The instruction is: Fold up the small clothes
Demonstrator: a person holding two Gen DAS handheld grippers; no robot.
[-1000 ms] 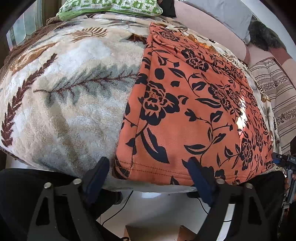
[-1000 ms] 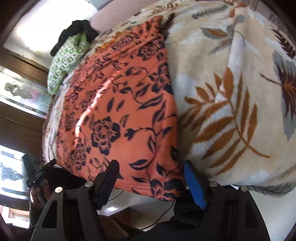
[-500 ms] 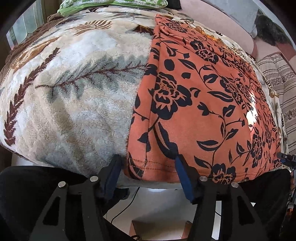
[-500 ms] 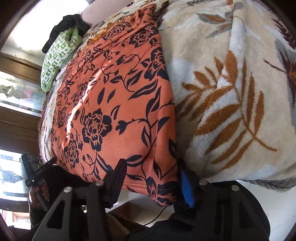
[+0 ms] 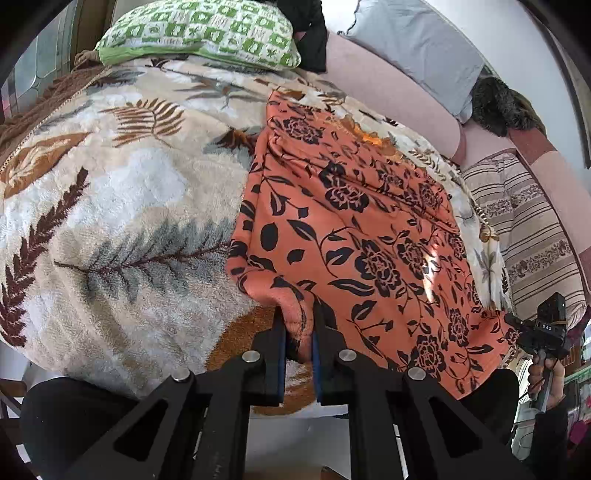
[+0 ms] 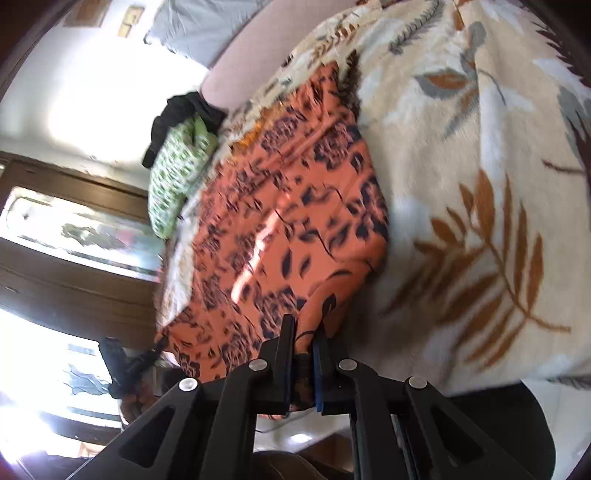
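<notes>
On the leafy blanket [image 5: 110, 206], the orange floral cloth [image 5: 351, 236] is being pinched at 6 o'clock by both the left gripper [image 5: 298, 332] and the right gripper [image 6: 303, 343].

1. You are in a home, in a bedroom or living room.
2. A plush leaf-patterned blanket [image 5: 122, 206] covers the soft surface before you.
3. A green-and-white pillow [image 5: 207, 33] and a grey cushion [image 5: 417, 48] rest against a pink upholstered backrest [image 5: 388, 96].
4. A striped quilt [image 5: 524, 221] lies alongside.
</notes>
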